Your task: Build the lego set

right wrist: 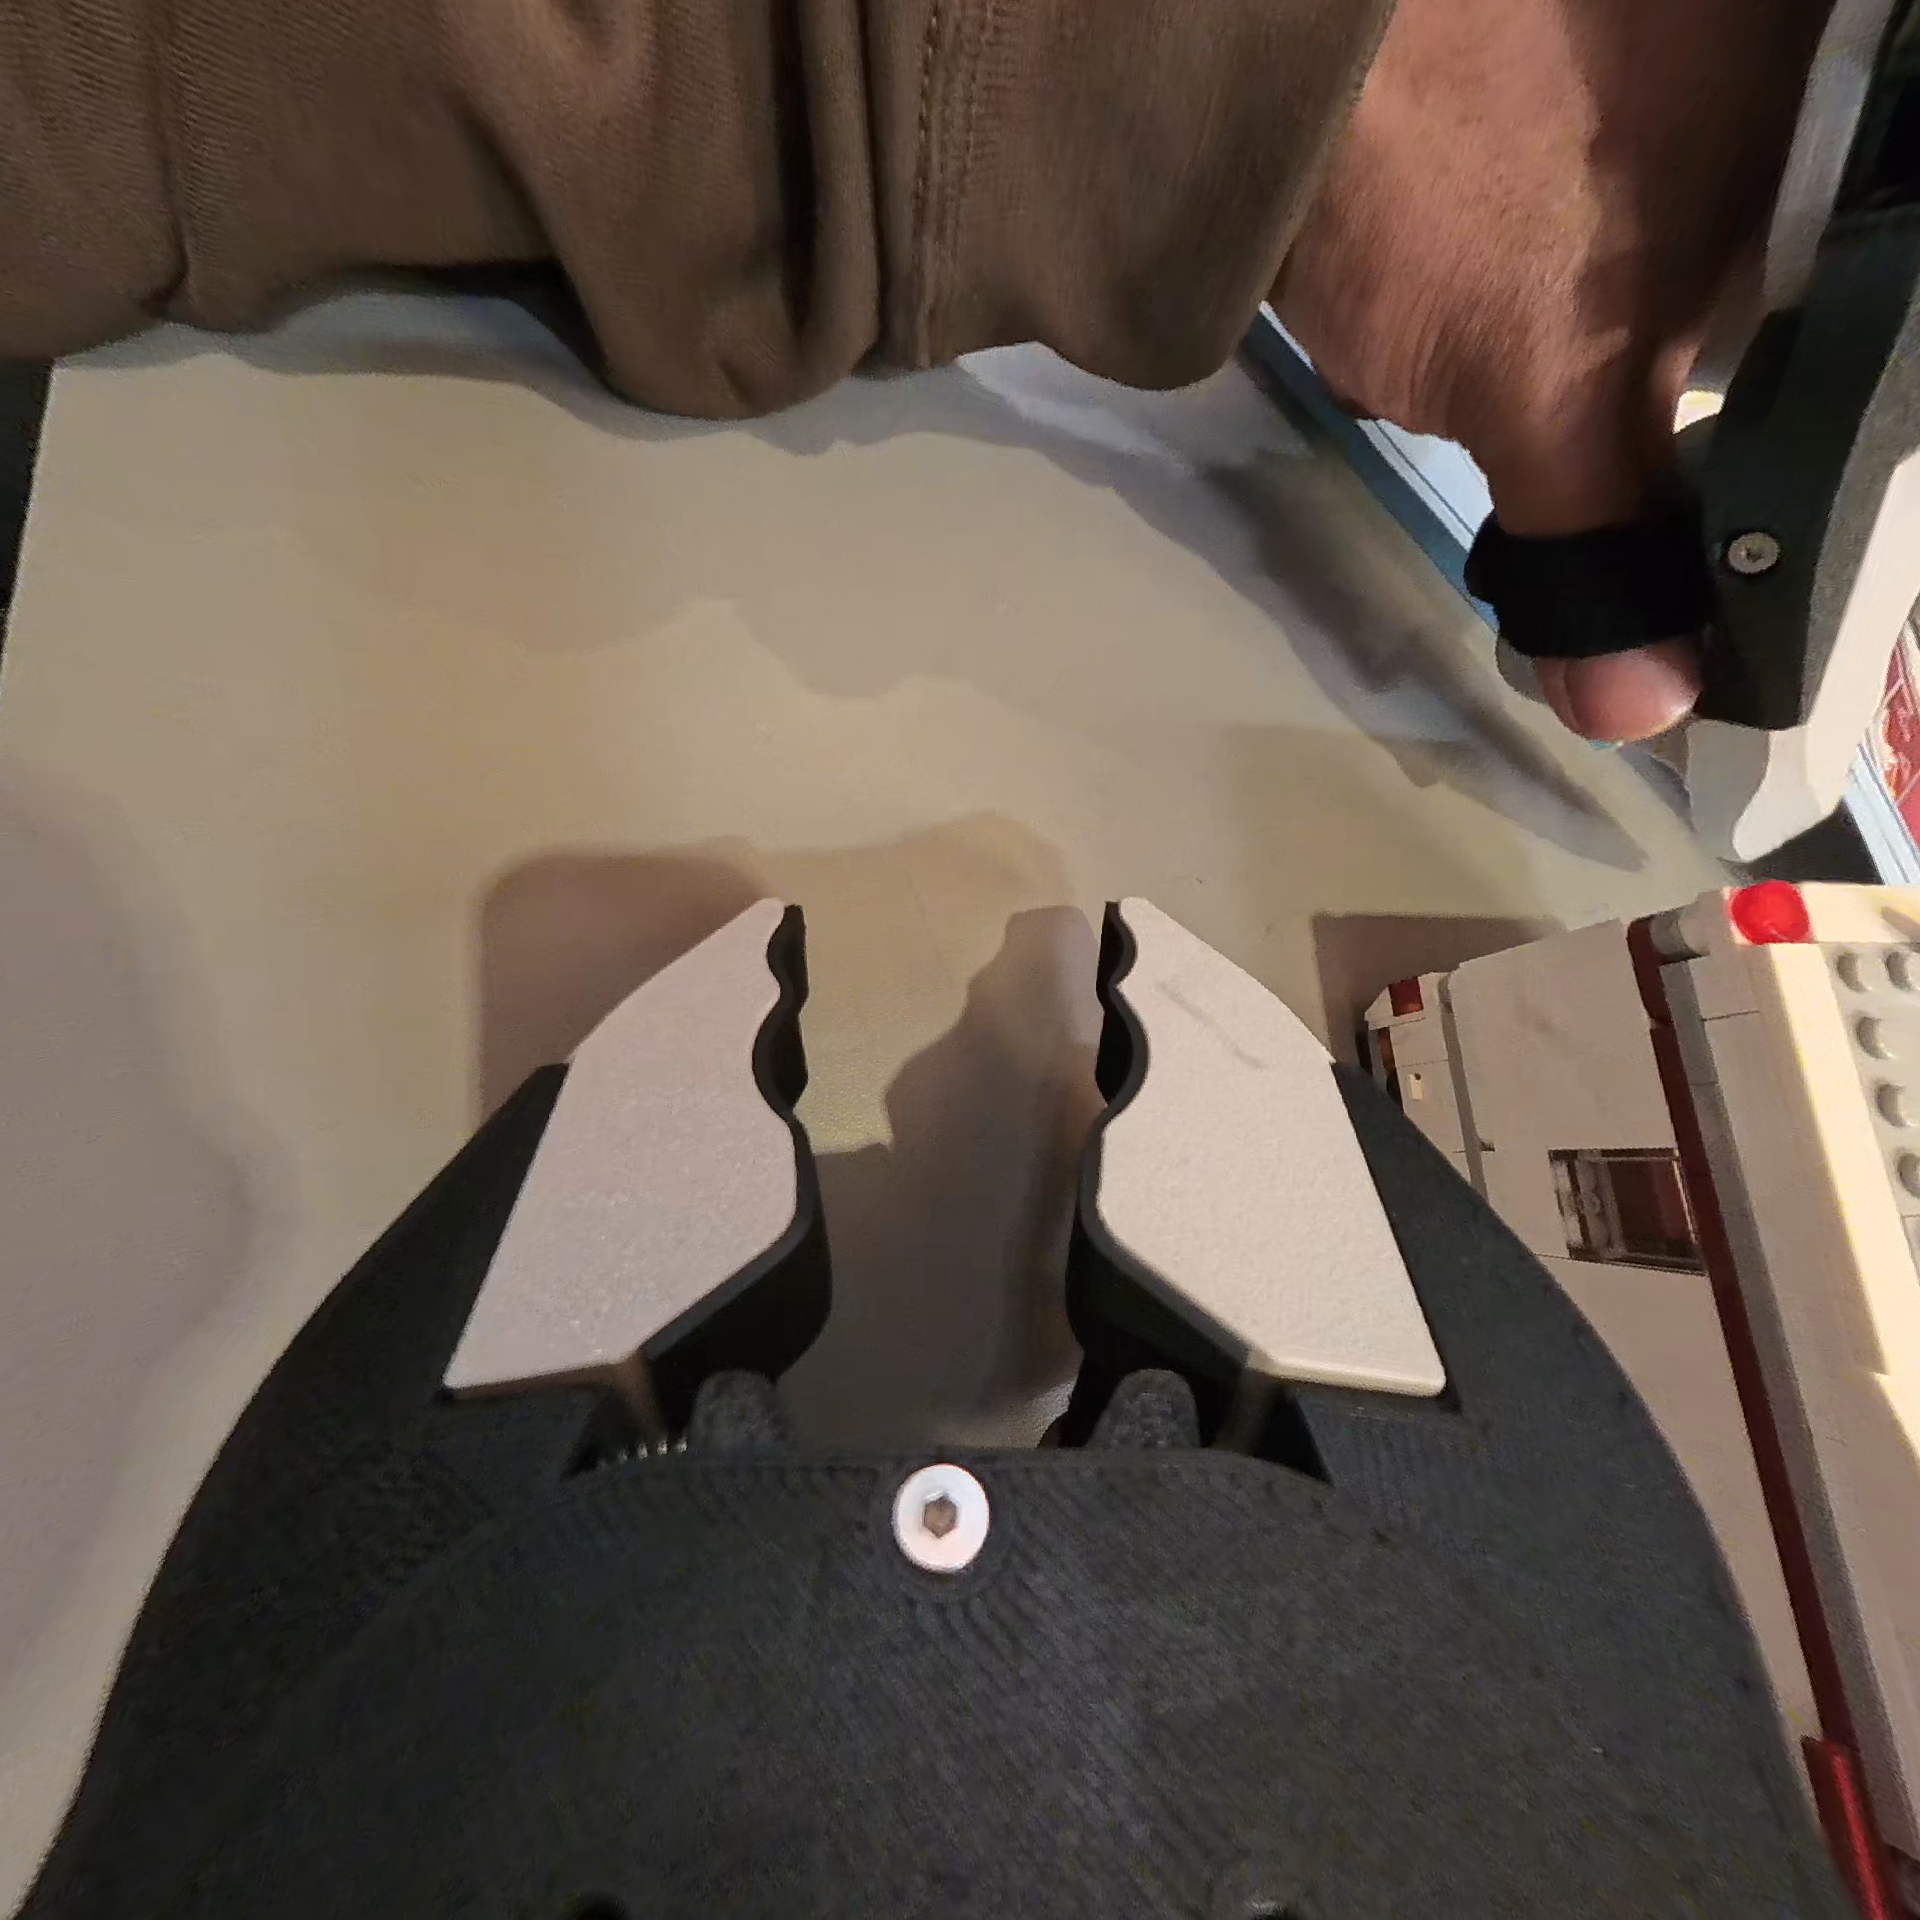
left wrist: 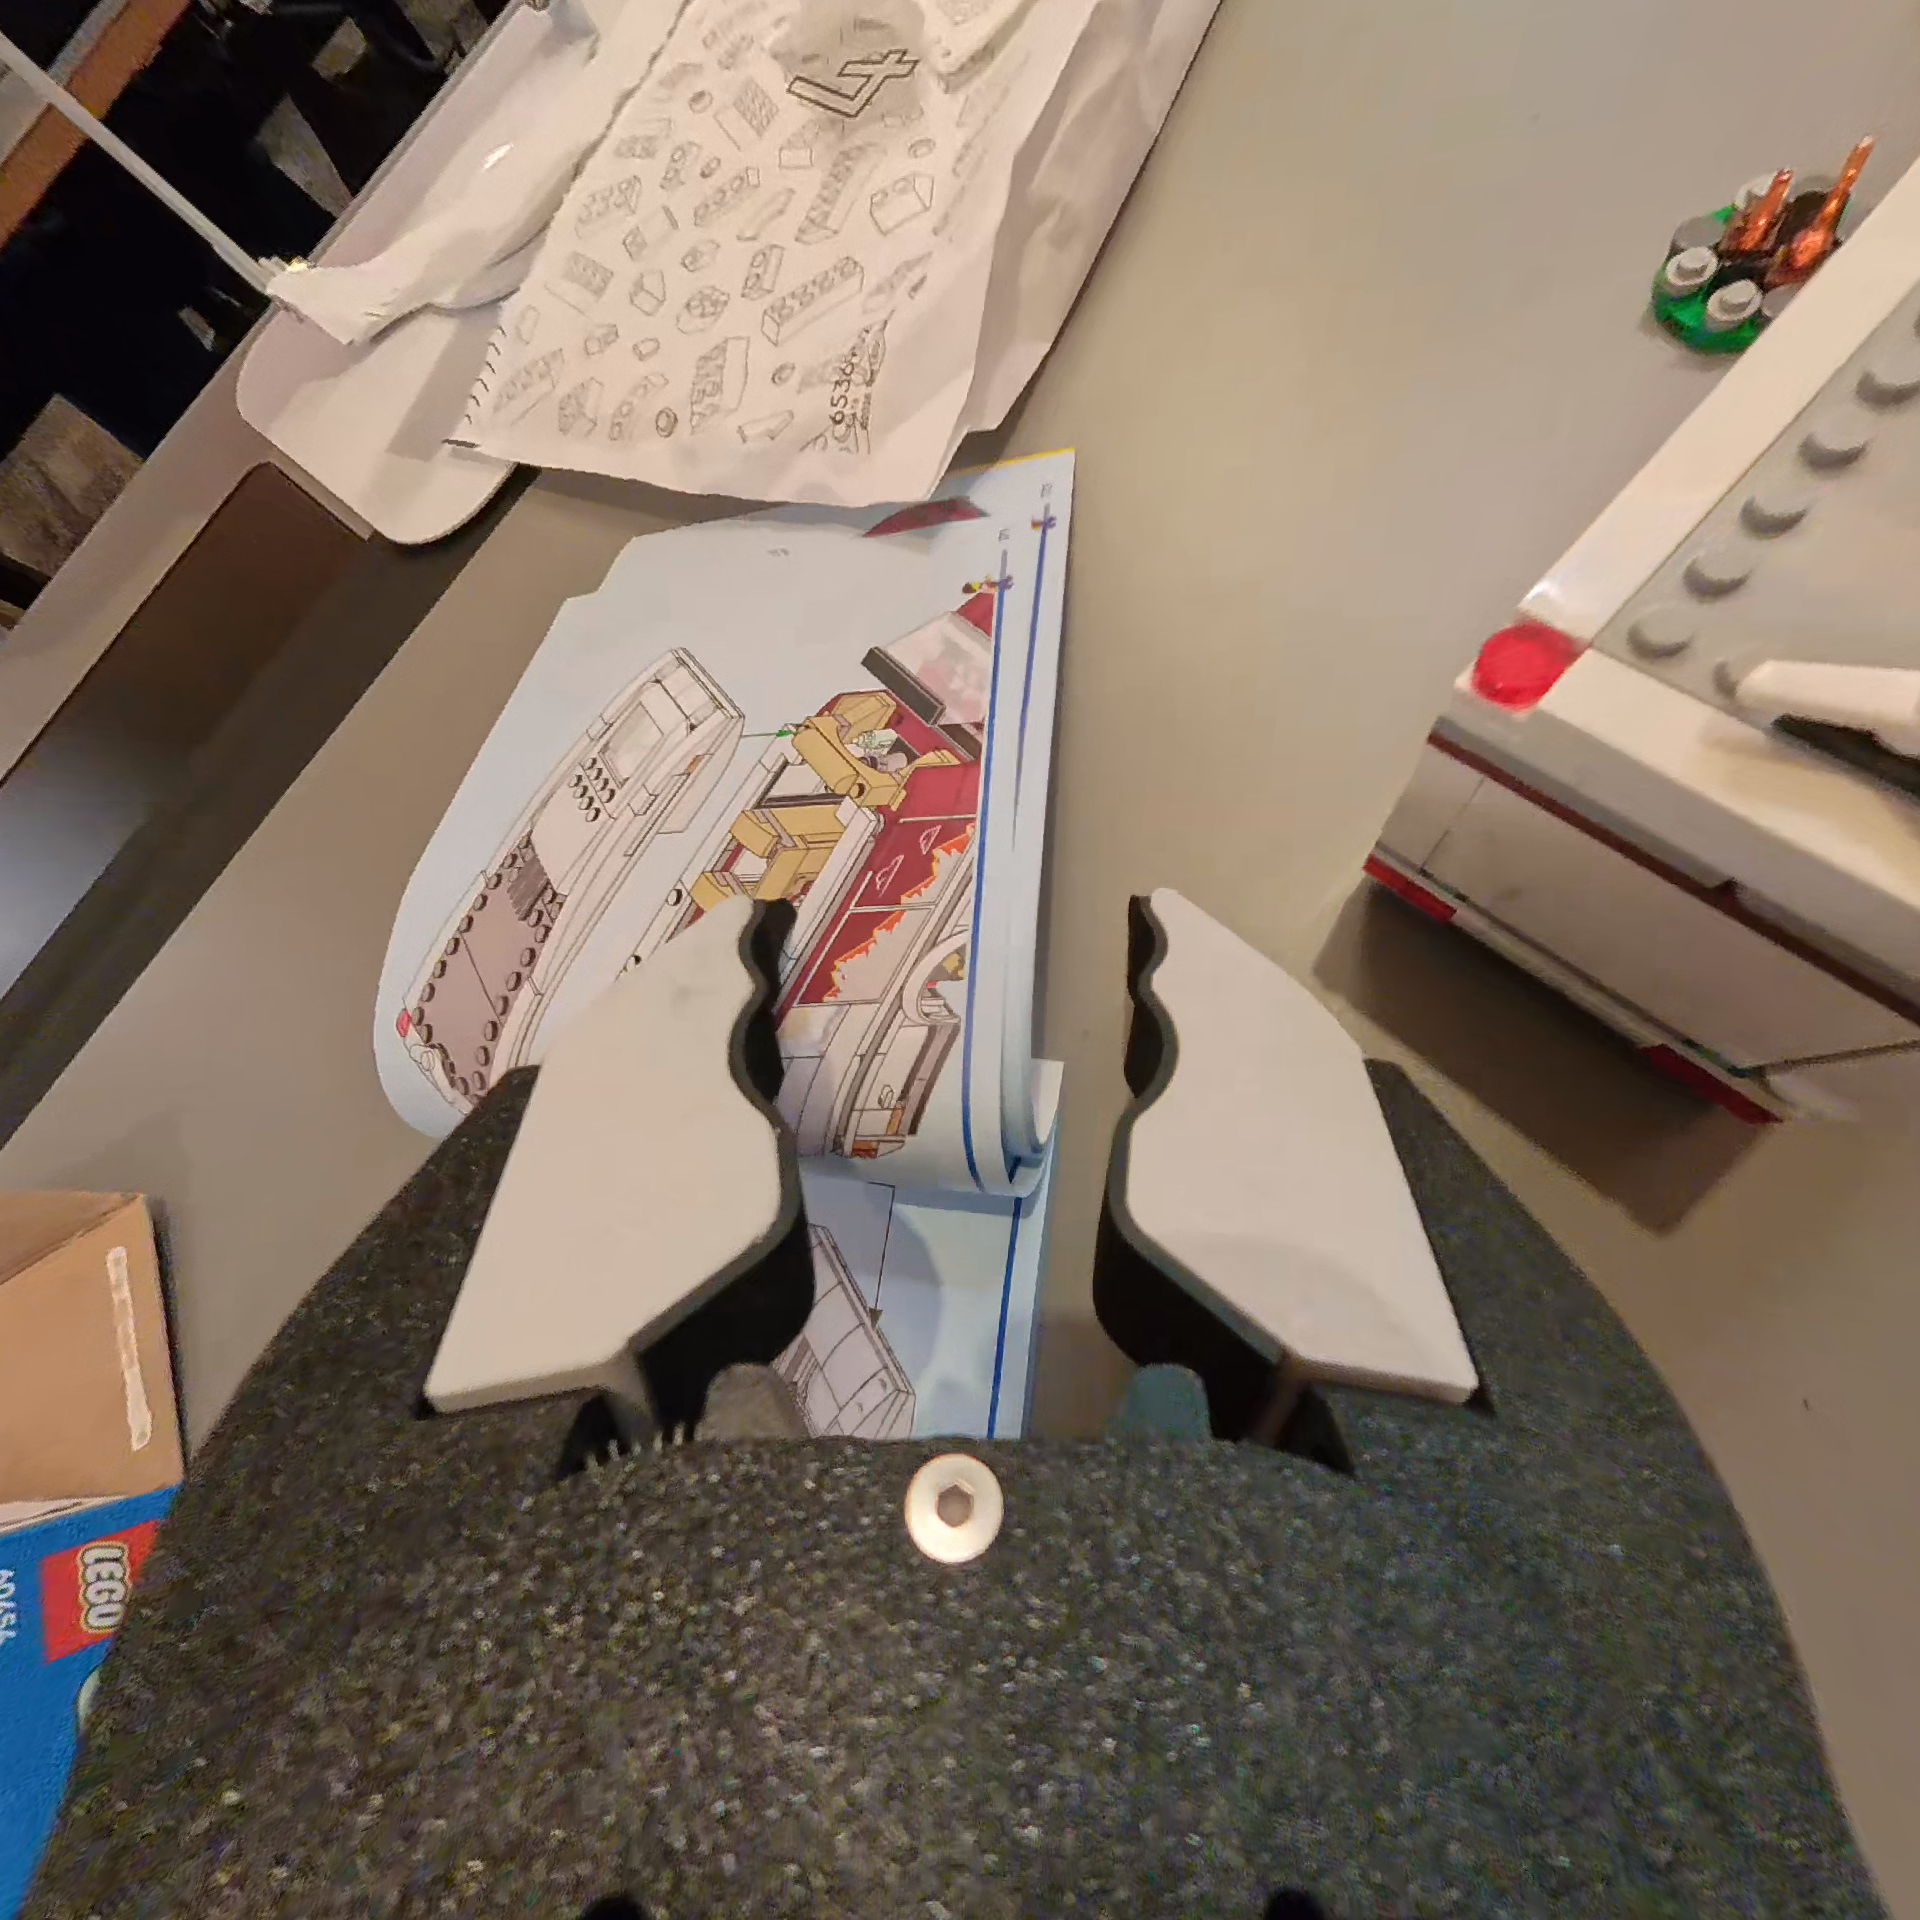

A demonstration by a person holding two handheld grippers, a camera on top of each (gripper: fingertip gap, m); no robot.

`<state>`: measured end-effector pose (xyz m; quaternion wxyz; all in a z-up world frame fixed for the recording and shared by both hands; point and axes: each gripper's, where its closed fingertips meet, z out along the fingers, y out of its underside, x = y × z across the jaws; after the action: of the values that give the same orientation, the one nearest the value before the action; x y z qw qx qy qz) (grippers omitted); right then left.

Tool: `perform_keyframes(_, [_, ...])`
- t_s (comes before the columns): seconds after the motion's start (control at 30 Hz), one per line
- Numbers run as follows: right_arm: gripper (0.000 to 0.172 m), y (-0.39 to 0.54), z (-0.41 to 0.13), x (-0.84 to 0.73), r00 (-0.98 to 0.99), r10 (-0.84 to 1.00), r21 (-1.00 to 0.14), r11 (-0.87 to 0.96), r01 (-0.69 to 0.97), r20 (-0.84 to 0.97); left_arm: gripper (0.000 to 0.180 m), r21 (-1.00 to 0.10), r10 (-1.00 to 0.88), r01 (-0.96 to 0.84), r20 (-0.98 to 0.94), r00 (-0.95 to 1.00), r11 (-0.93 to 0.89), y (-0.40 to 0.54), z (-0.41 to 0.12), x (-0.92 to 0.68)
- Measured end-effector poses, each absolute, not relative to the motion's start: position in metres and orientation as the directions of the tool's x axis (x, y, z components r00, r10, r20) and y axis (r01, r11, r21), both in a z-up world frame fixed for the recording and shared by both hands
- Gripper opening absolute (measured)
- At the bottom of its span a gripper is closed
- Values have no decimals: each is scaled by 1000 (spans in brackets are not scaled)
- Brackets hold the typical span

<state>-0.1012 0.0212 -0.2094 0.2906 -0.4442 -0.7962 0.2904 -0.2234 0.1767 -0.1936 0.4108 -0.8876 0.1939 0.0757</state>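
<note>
Instruction booklet (left wrist: pixel 831 831) lies apparently just under the open left hand-held gripper (left wrist: pixel 951 914).

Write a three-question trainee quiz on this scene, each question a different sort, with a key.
1. True or false: the left gripper has its fingers closed on the booklet.
2. Multiple choice: the round stud on the corner of the brick model is A) red B) blue C) yellow.
3. Fill in: between the right gripper's fingers only the bare ____ shows.

Key: 1 false, the fingers stand apart above the open booklet; 2 A; 3 table.
</note>
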Motion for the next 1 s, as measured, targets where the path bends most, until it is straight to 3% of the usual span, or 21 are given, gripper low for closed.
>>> perform_keyframes(0.43, [54, 21, -209, -101, -436, 875, -721, 441, 534, 212, 65, -707, -103, -287, -292, 951, -646, 136, -190, -255])
perform_keyframes(0.77, [54, 21, -208, -101, -435, 874, -722, 443, 531, 217, 66, -775, 126, -55, -172, 977, -630, 87, -189, -277])
perform_keyframes(1.0, [54, 21, -208, -101, -433, 874, -722, 444, 530, 219, 66, -809, 169, 25, -93, 981, -588, 68, -191, -274])
